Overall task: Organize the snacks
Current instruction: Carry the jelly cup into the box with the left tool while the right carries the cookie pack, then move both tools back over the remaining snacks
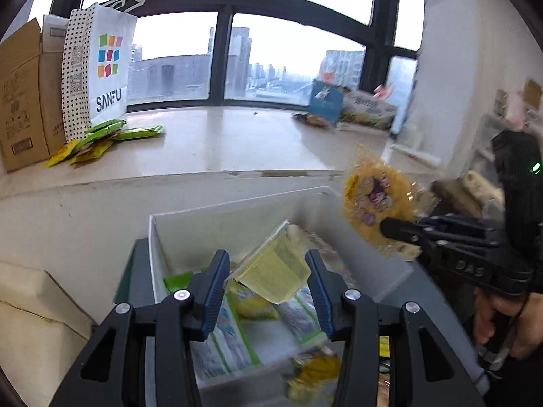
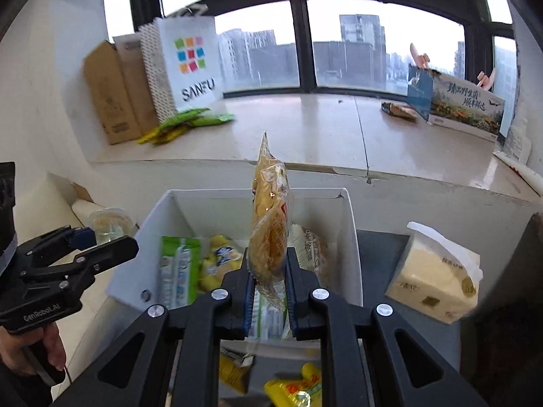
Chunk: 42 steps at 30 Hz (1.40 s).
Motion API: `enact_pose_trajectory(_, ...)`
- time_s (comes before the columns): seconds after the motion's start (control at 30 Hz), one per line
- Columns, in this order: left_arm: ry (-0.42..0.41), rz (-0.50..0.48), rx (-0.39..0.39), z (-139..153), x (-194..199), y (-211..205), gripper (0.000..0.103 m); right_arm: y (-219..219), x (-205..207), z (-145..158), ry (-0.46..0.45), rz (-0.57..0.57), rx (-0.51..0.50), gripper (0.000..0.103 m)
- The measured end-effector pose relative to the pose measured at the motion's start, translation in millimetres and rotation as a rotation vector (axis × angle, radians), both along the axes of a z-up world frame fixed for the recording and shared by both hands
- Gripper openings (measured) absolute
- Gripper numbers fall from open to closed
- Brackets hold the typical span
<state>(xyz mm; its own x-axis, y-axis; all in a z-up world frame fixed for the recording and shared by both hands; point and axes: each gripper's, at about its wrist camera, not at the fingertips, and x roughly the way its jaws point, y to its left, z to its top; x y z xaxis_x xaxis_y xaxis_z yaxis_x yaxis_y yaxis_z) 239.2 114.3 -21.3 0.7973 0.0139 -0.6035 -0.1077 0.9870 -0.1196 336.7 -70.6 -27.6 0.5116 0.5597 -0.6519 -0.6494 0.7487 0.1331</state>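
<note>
Blue-padded fingers (image 1: 217,288) of the left gripper (image 1: 268,281) flank a yellow jelly cup (image 1: 275,268); whether they grip it cannot be told. Right gripper (image 2: 268,281) is clenched on a wrapped pastry packet (image 2: 269,224), held upright above the white bin (image 2: 349,230). Several snacks already lie in the bin. Green and yellow packets (image 2: 183,122) on the sill (image 2: 305,129) likely remain. Both grippers are level, angled toward the bin
</note>
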Motion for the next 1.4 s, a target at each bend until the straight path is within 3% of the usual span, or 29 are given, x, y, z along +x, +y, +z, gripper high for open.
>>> enact_pose_trajectory(0.03, -0.001, 0.002, 0.007, -2, 6, 0, 0.063, 2, 4, -1, -0.005, -0.004, -0.005, 0.04)
enact_pose_trajectory(0.07, 0.017, 0.019, 0.005, -6, 13, 3, 0.099, 5, 7, -2, -0.018, -0.004, -0.016, 0.062)
enact_pose_trajectory(0.1, 0.032, 0.044, -0.004, -10, 16, 5, 0.103, 7, 10, -3, -0.055, -0.031, -0.044, 0.102)
enact_pose_trajectory(0.17, 0.043, 0.054, -0.044, -15, 19, 10, 0.103, 0, 9, -2, -0.12, -0.091, -0.035, 0.103)
enact_pose_trajectory(0.37, 0.015, 0.086, -0.043, -14, 7, 16, 0.103, -22, 3, -2, -0.068, -0.094, 0.039, 0.103)
enact_pose_trajectory(0.53, -0.03, 0.068, -0.067, -6, -25, 10, 0.103, -35, -28, 9, -0.111, -0.061, 0.091, 0.103)
enact_pose_trajectory(0.8, -0.093, 0.012, -0.073, 12, -115, -19, 0.103, -72, -108, 25, -0.176, 0.026, 0.202, 0.103)
enact_pose_trajectory(0.97, -0.13, -0.025, -0.107, 18, -168, -42, 0.103, -102, -161, 21, -0.204, 0.003, 0.232, 0.103)
enact_pose_trajectory(1.03, -0.119, -0.021, -0.095, 14, -188, -54, 0.103, -114, -180, 17, -0.197, 0.001, 0.24, 0.103)
enact_pose_trajectory(1.2, -0.127, -0.024, -0.148, 3, -229, -73, 0.103, -143, -226, 5, -0.215, -0.023, 0.214, 0.103)
enact_pose_trajectory(1.4, -0.1, -0.008, -0.091, -5, -251, -82, 0.103, -162, -246, -12, -0.18, -0.009, 0.157, 0.103)
